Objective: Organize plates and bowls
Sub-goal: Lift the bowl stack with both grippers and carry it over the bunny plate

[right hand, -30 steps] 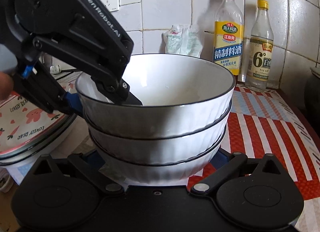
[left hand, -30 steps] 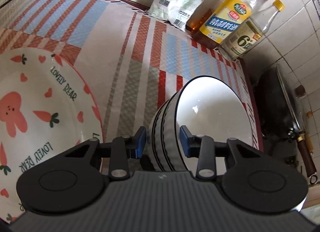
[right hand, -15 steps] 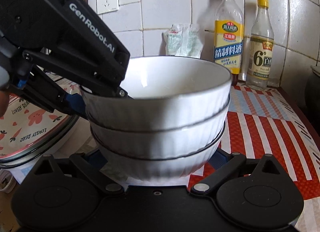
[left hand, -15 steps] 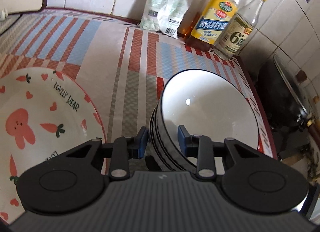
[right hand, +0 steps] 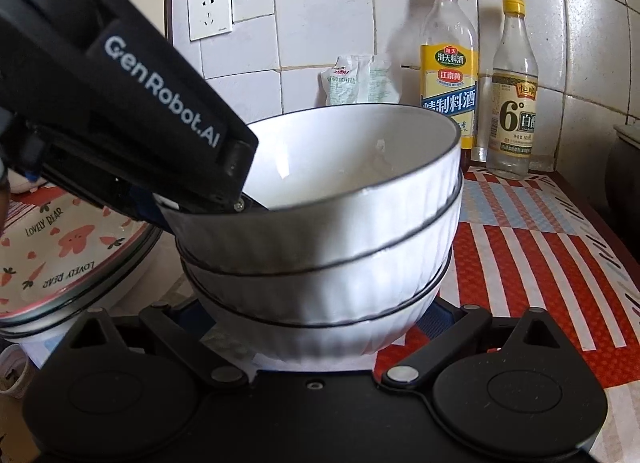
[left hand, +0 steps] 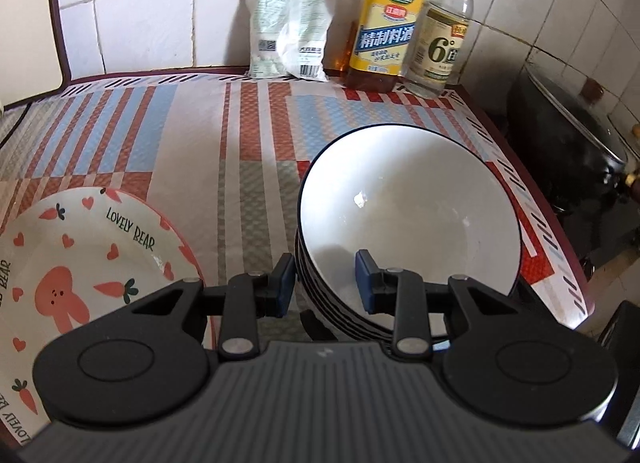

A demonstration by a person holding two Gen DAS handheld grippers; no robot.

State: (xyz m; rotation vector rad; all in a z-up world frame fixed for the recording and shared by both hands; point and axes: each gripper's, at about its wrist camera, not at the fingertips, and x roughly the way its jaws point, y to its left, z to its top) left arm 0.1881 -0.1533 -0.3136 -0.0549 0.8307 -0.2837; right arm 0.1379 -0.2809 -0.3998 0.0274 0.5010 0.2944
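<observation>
At nine o'clock on the striped red, blue and beige worktop (left hand: 248,135) lies the white round ceramic plate printed with pink bears and carrots (left hand: 80,263). Just right of it, at the centre, stands the stack of white ribbed bowls with dark rims (left hand: 408,219). The left gripper (left hand: 326,283) has its jaws pinching the stack's near rim, one pad inside, one outside. The right gripper (right hand: 316,315) has its jaws spread around the lowest bowl; whether they press it I cannot tell. At one o'clock stand two glass bottles (left hand: 412,19).

rabbit plate (left hand: 80,263) cut off left, right tool (right hand: 312,315) tips behind bowls (right hand: 320,231)
</observation>
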